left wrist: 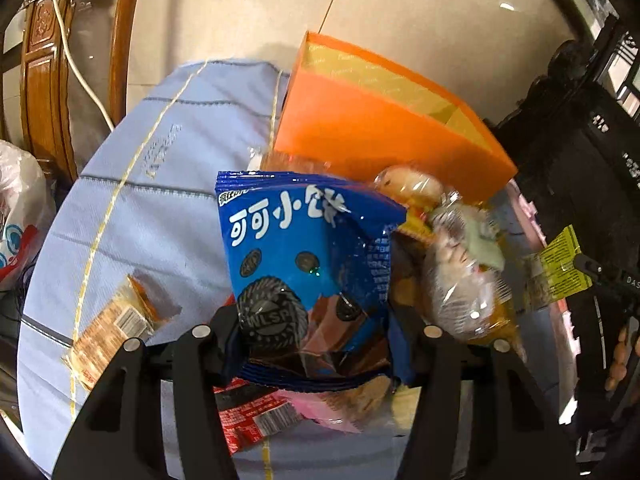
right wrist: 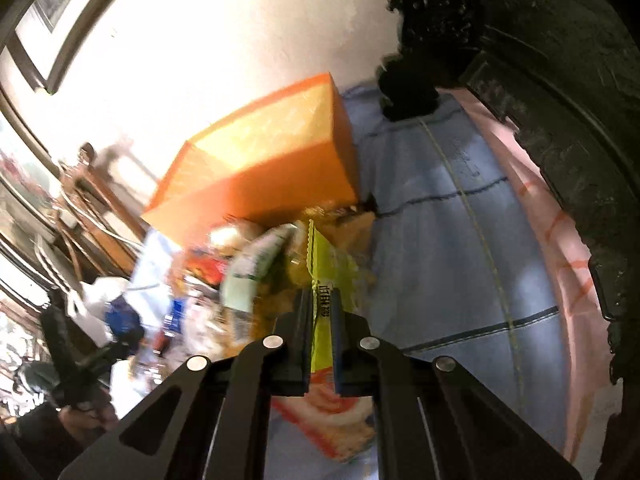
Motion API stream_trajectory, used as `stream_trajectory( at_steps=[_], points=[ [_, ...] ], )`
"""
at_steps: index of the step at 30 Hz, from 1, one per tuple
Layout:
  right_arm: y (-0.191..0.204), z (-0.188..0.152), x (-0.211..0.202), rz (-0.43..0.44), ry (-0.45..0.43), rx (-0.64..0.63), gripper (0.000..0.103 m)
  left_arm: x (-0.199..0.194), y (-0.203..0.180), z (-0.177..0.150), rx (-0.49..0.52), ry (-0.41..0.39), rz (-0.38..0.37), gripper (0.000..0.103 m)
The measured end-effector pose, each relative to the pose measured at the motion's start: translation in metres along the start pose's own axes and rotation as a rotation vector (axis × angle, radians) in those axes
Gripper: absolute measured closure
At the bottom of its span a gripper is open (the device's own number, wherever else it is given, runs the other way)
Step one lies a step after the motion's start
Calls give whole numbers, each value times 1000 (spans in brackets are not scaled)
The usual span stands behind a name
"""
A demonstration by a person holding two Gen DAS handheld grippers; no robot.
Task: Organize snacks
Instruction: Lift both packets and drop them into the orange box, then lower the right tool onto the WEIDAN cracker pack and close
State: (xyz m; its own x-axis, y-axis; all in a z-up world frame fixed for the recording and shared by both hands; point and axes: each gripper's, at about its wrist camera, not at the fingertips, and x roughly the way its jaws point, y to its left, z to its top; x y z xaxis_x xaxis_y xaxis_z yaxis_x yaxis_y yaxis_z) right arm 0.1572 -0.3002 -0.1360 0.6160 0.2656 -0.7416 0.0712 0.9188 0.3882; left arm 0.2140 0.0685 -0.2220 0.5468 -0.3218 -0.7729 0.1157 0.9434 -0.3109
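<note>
A blue cookie packet [left wrist: 308, 264] is lifted above the snack pile, with my left gripper [left wrist: 312, 340] shut on its lower part. In the right wrist view my right gripper [right wrist: 322, 308] is shut on the edge of a thin yellow-green packet [right wrist: 320, 264], held upright over the table. The same yellow-green packet [left wrist: 558, 270] shows at the right edge of the left wrist view. An open orange box [left wrist: 380, 132] [right wrist: 260, 168] stands just behind the pile. Loose snacks lie below: a clear-wrapped pastry [left wrist: 460, 276] and a red packet [left wrist: 248, 416].
A light blue tablecloth [left wrist: 160, 168] [right wrist: 440, 240] covers the round table. An orange cracker packet [left wrist: 112, 328] lies alone at the left. Dark carved furniture [right wrist: 540, 80] stands close on the right, a wooden chair [left wrist: 44, 80] and a white plastic bag [left wrist: 16, 216] on the left.
</note>
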Motion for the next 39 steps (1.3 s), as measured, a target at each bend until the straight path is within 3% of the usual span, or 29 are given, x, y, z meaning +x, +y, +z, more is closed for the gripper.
stream_trajectory(
  at_steps=[10,17,25,26,27,29,30,31,32,35,39],
  points=[
    [48,62,-41,148,-155,-41,96,-33,-41,60,59,-100,-73,48],
    [76,133,-33,209,-249,-45,96,-26,-81,149,119,-179,-97,47],
    [91,193,-4,196,-283,-112,103,16,-116,225,166,-184,-55,45],
    [90,200,7,177,-280,-111,103,26,-118,229,167,-173,-30,44],
    [87,207,20,158,-263,-107,103,41,-120,234,164,-158,17,36],
    [77,212,38,128,-216,-78,98,69,-119,236,156,-96,105,22],
    [72,212,41,109,-211,-59,76,84,-118,236,144,-46,149,19],
    [67,209,40,111,-220,-52,46,92,-115,236,128,-11,169,14],
    [64,204,36,99,-236,-61,41,95,-113,234,114,6,166,9],
    [56,191,29,94,-230,-47,41,101,-98,226,44,101,15,5],
    [49,169,19,85,-237,-16,40,76,-78,213,-6,45,-1,5]
  ],
)
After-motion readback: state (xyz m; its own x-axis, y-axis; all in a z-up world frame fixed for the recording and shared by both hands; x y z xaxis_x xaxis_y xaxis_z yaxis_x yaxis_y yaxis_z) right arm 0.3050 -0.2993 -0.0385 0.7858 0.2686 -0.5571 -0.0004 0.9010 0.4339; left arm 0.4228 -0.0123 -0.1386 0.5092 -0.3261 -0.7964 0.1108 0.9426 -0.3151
